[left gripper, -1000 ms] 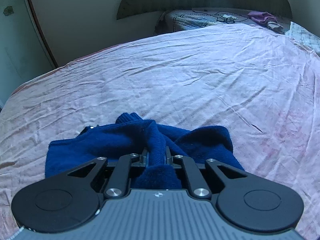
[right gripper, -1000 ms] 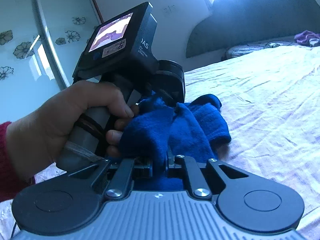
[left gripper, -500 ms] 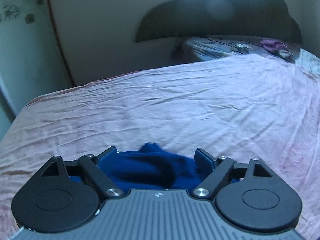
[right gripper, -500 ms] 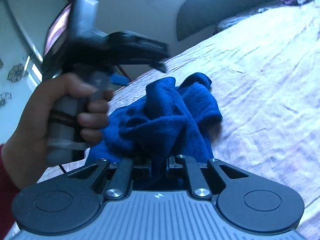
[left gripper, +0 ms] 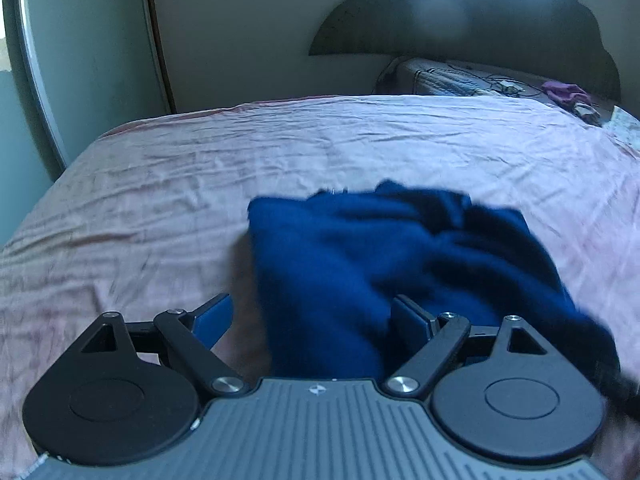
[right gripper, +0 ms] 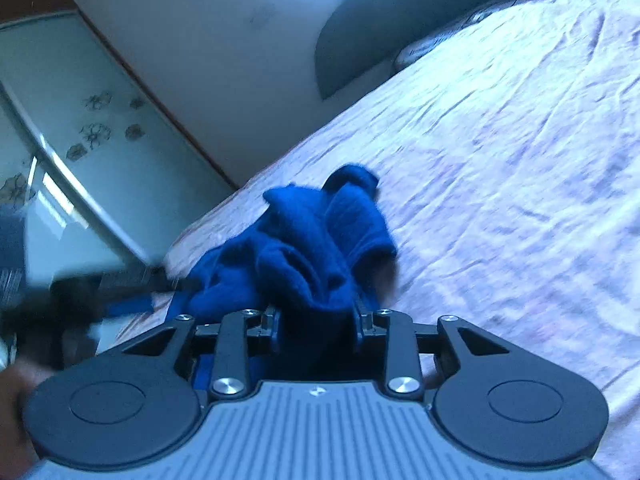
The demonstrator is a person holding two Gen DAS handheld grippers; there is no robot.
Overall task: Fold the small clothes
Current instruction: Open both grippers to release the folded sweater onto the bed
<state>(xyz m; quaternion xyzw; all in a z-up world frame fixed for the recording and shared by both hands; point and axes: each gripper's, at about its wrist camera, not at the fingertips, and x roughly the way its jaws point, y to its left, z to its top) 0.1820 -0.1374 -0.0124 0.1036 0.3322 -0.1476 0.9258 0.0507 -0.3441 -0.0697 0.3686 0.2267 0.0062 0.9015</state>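
Note:
A dark blue knit garment [left gripper: 400, 256] lies crumpled on the pink bedsheet [left gripper: 160, 200]. My left gripper [left gripper: 312, 316] is open and its jaws are still widening; the garment's near edge lies between them, closer to the right pad, and neither pad presses on it. My right gripper [right gripper: 316, 324] is opening too. A bunched fold of the same garment [right gripper: 312, 240] fills the gap between its parted jaws, loosely. In the right wrist view the left gripper [right gripper: 120, 288] is a dark blur low at the left, beside the garment.
The bed's far-left edge meets a wall and a glass wardrobe door with flower prints [left gripper: 80, 60]. A dark headboard [left gripper: 480, 20], a quilted pillow [left gripper: 460, 80] and a purple cloth [left gripper: 564, 92] lie at the far end. Wrinkled sheet spreads to the right [right gripper: 520, 160].
The left gripper let go of the garment, opened wide and drew back to the left. The right gripper's jaws parted from a tight grip, and its view rolled. The garment slumped onto the sheet.

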